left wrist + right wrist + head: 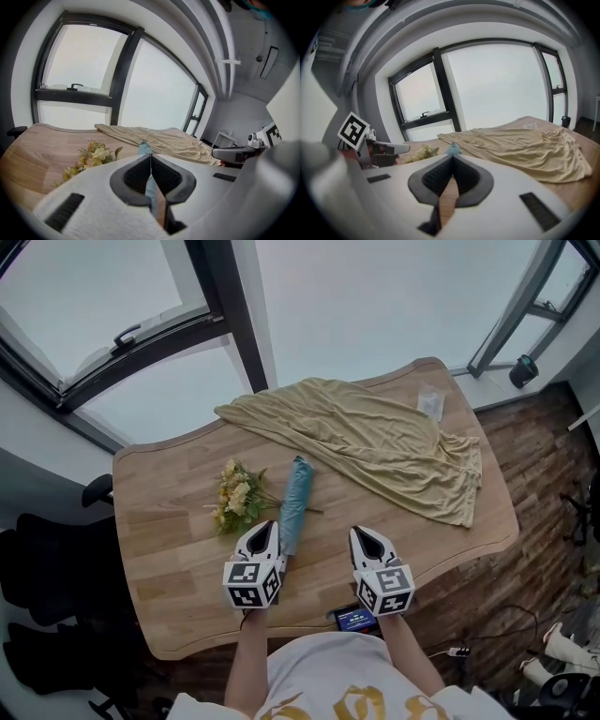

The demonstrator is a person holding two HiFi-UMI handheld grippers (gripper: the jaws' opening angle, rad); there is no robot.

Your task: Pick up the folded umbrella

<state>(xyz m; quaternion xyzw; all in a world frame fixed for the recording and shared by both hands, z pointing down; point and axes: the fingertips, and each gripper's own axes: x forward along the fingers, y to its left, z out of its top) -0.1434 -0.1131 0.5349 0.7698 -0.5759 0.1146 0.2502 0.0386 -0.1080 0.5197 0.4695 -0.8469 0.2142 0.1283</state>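
The folded blue umbrella [296,502] lies lengthwise on the wooden table [169,549], just right of a small bunch of yellow flowers [239,495]. My left gripper [267,527] hovers over the umbrella's near end, jaws shut with nothing in them. In the left gripper view the umbrella [144,149] shows just beyond the shut left gripper [150,155], with the flowers [91,157] to its left. My right gripper [366,534] is beside it to the right over bare wood, also shut and empty. In the right gripper view the umbrella's tip [452,150] peeks above the right gripper [452,159].
A large beige cloth [375,442] is spread over the table's far right half, and a clear plastic bag [430,404] lies at its far corner. A small device with a blue screen [354,618] sits at the near edge. Dark chairs [56,559] stand to the left.
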